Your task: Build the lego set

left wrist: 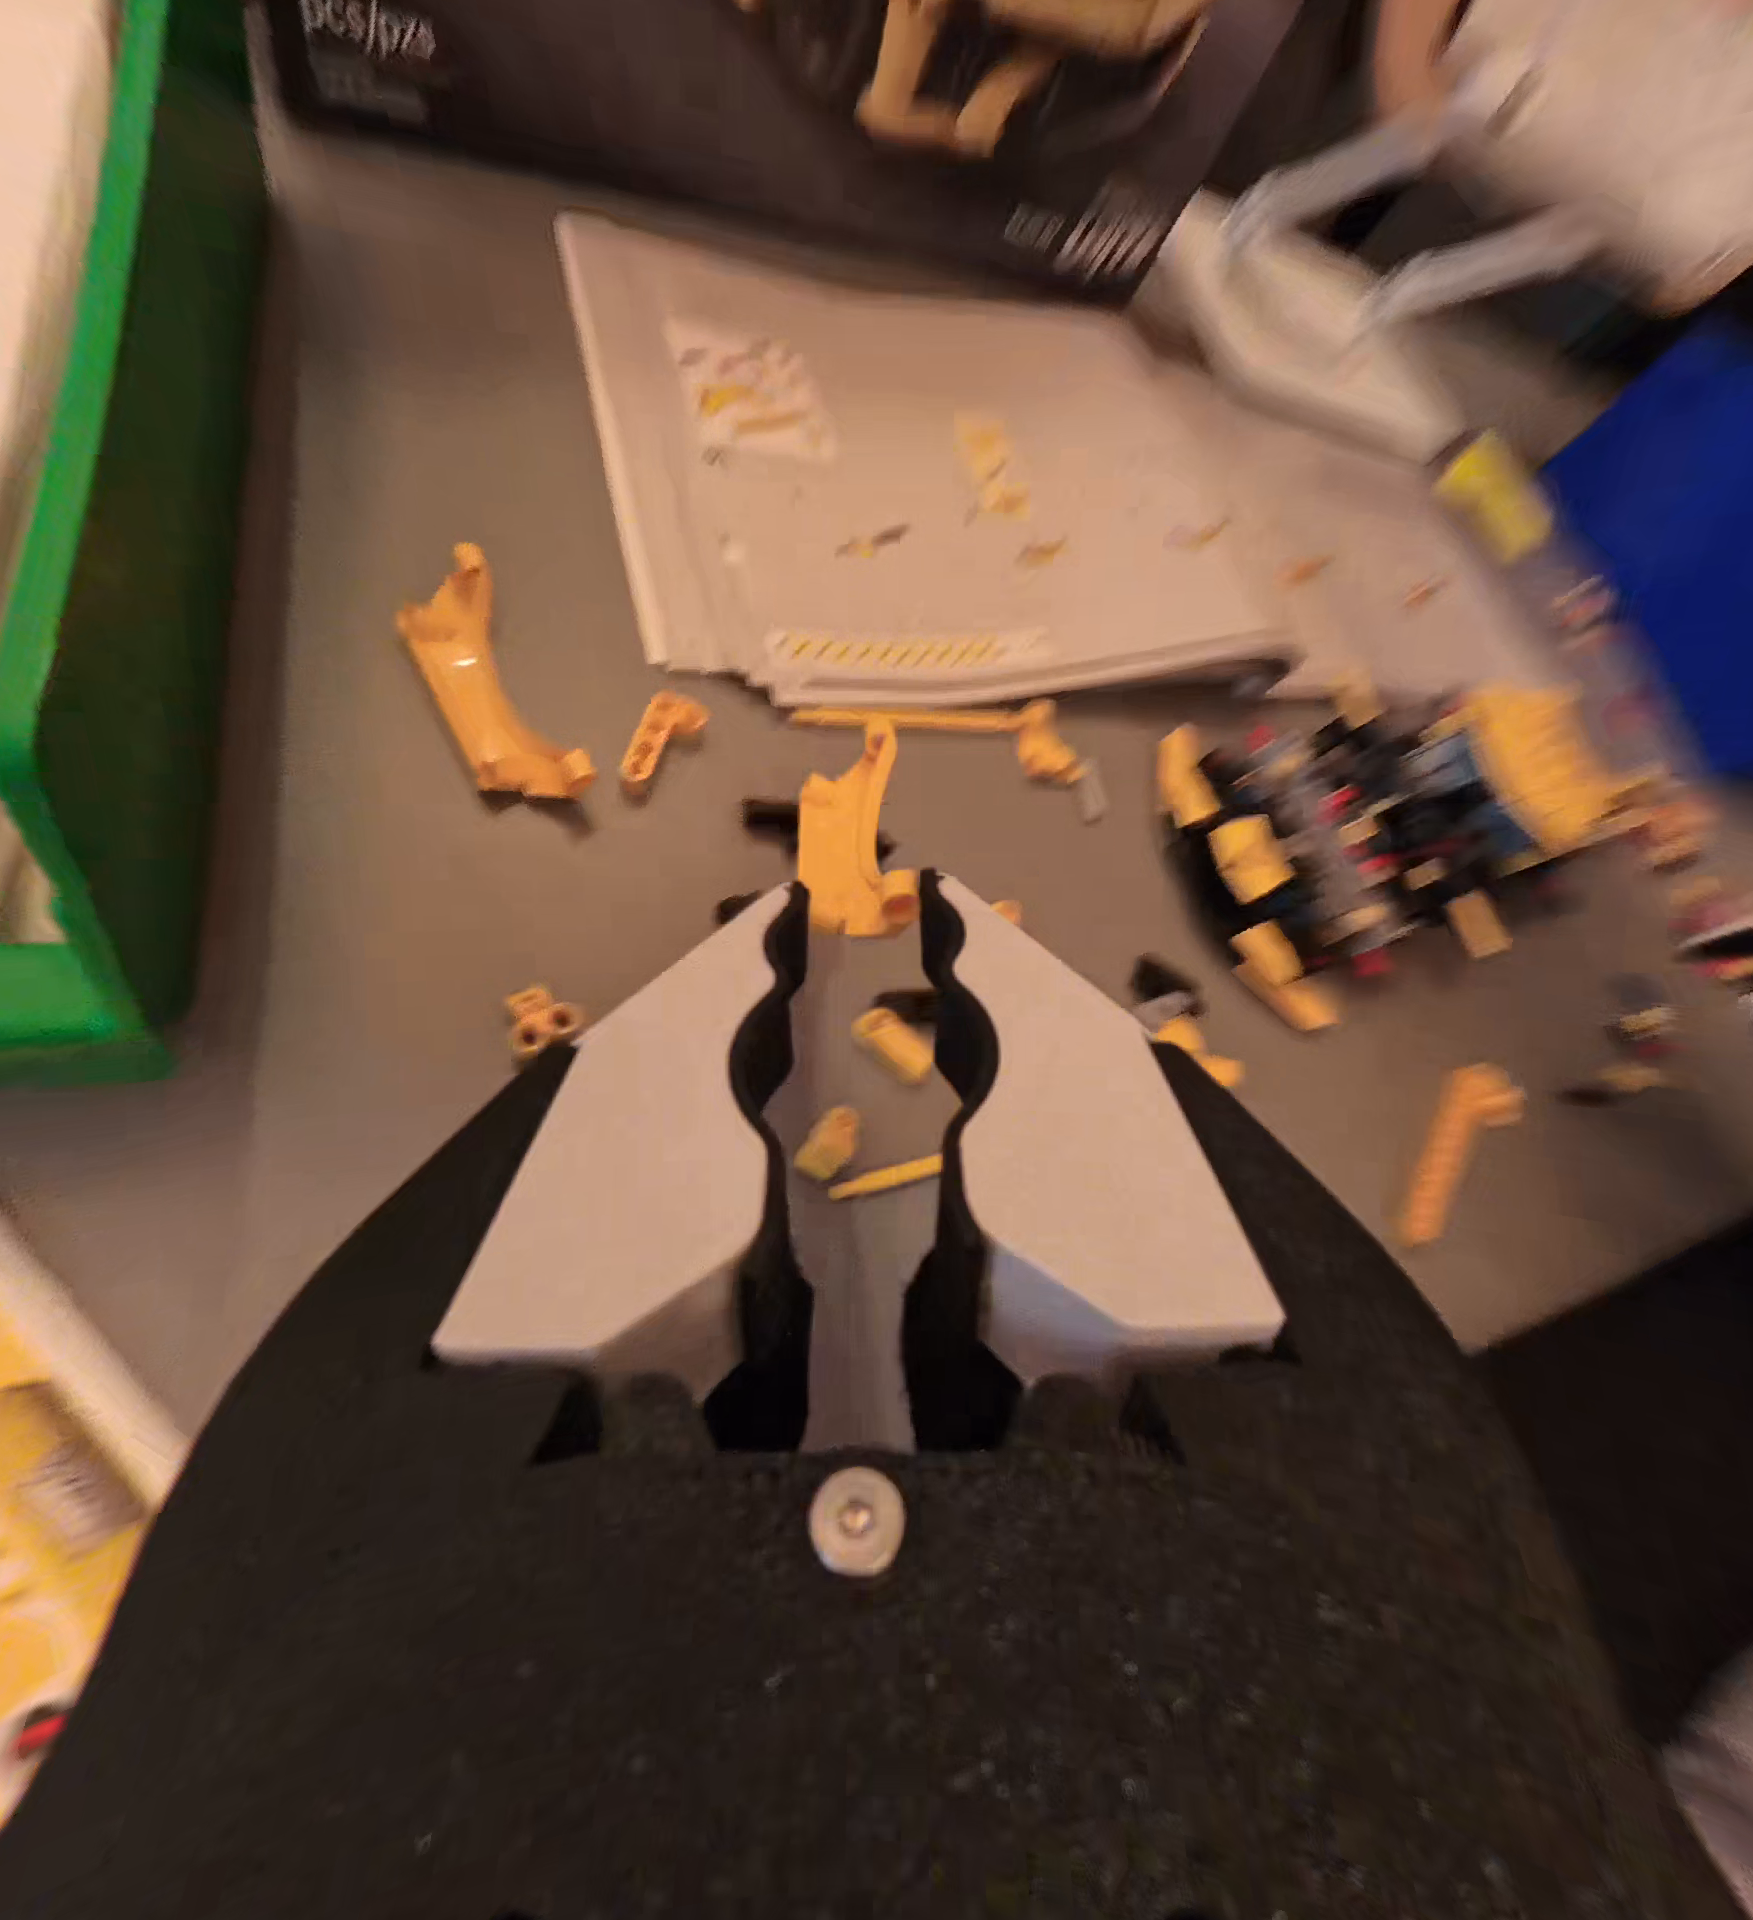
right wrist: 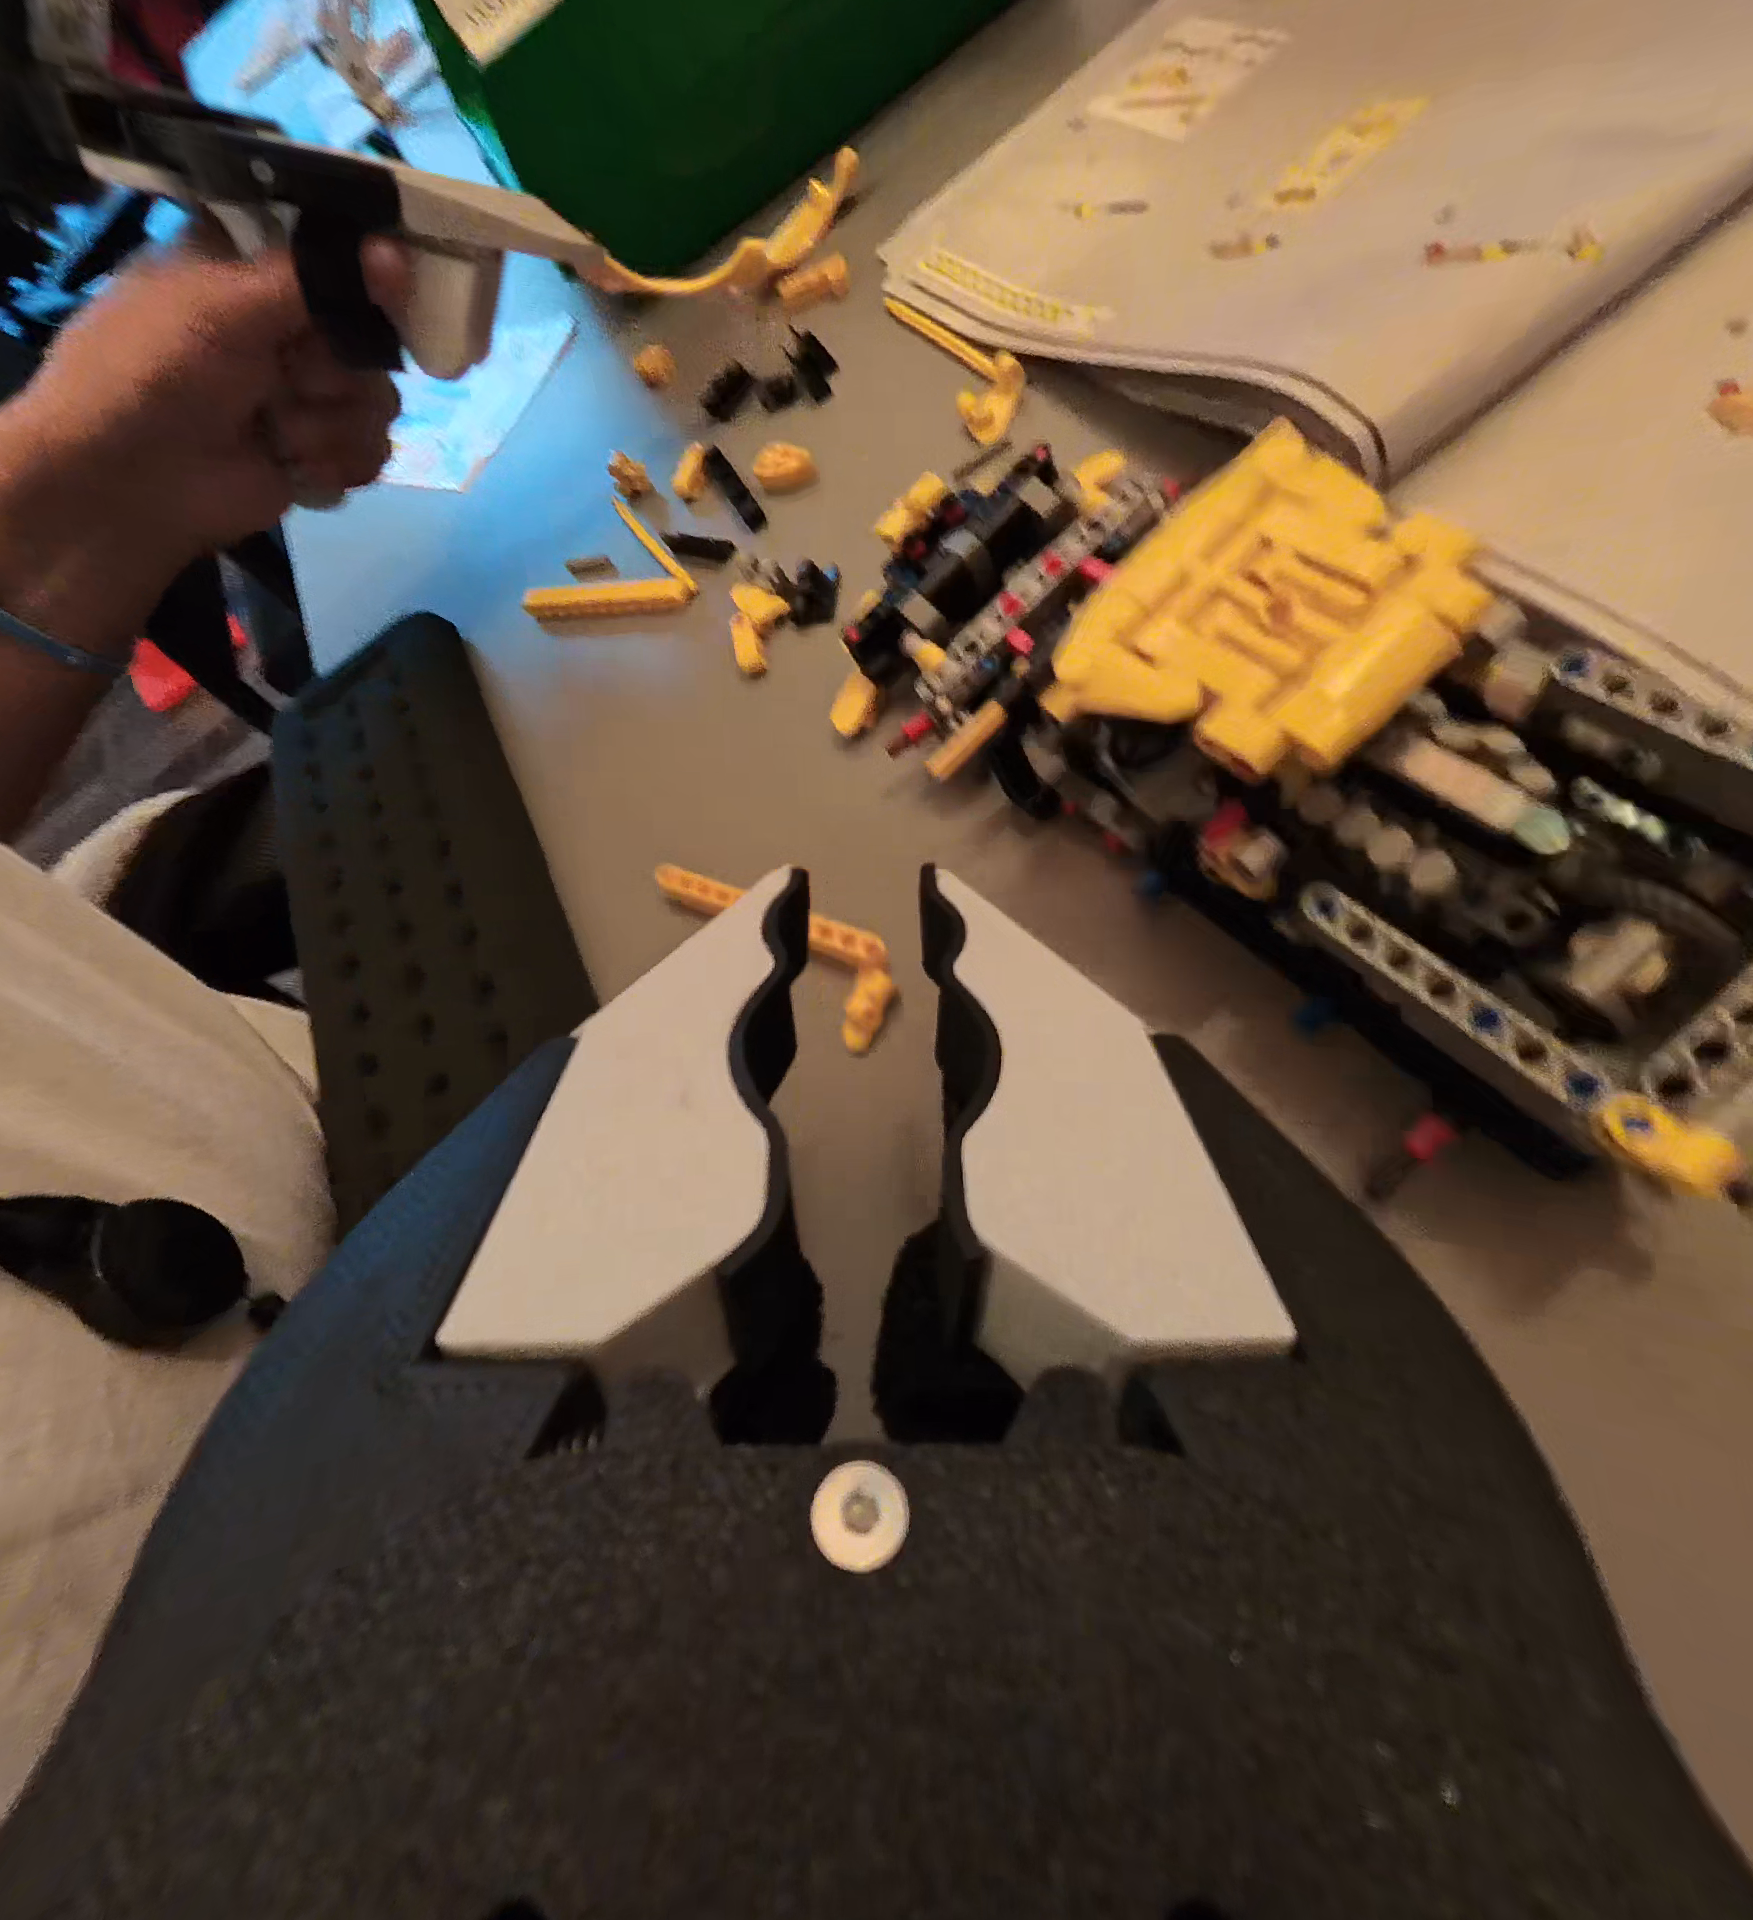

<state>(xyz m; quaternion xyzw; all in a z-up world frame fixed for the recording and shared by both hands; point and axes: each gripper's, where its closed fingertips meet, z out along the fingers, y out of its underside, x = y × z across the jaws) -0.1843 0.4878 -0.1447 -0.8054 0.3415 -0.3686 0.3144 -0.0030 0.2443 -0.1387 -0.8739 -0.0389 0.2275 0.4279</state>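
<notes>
Left claw (left wrist: 859, 902) clenched on a curved yellow panel (left wrist: 846, 847), held at the fingertips, clear of the worktop (left wrist: 415, 436). Right wrist view confirms: panel hangs from the far claw tip, lifted, in front of the green box (right wrist: 706, 114).

Right claw (right wrist: 864, 896) released, nothing between the jaws; hovers over a yellow beam (right wrist: 830, 940) lying on the worktop.

Model (right wrist: 1371, 748): part-built chassis on the worktop, right of the loose parts, its far side against the manual (right wrist: 1319, 229). Grey holed beams frame it, dark gears and wiring inside, a big yellow ribbed block on top, red and blue pins showing. Looks well along in the core, but outer bodywork is mostly missing.

Left to do, judging by what lies loose:
- second curved panel (left wrist: 482, 696), twin of the held one, on the worktop near the green box
- small yellow connectors and black pins (right wrist: 778, 384) scattered between claw and manual
- long yellow beam (right wrist: 607, 601) left of the model

Manual open, thick stack of pages. Set box (left wrist: 747, 94) stands behind it.

Judgement: mid-build; held panel probably goes to the model next, with the free claw to steady it
</notes>
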